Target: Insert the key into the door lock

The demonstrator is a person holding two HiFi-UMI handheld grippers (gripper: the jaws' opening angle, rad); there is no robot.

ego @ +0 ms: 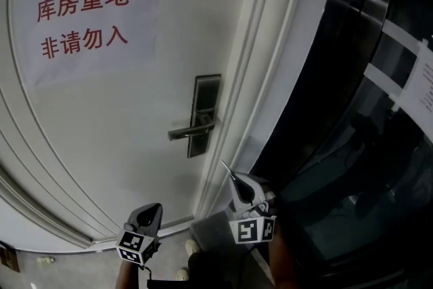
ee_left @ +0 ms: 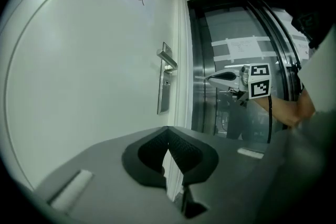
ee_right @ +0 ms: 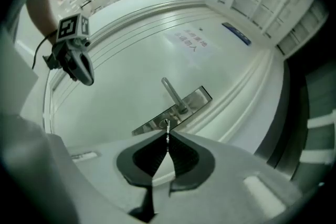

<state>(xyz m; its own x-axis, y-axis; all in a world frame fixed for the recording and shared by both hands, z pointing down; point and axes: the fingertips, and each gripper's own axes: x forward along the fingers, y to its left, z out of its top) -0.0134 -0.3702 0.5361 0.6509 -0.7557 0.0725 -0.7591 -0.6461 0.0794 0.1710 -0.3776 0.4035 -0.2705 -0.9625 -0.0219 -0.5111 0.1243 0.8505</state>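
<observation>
Key (ee_right: pixel 167 134) not yet in lock (ego: pixel 201 117). We find it pinched between the closed tips of the right gripper (ego: pixel 237 181), aimed at the keyhole (ee_right: pixel 165 122) but apart from the door (ego: pixel 122 118). Left gripper (ego: pixel 149 212), jaws together and empty, hangs lower. We judge approach and insertion outstanding.

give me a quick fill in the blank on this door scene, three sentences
1. The right tool is shut on a thin metal ____.
2. The paper sign on the white door carries characters printed in ____.
3. In the head view, the lever handle sticks out to the ____ of its lock plate.

Missing words: key; red; left
</observation>
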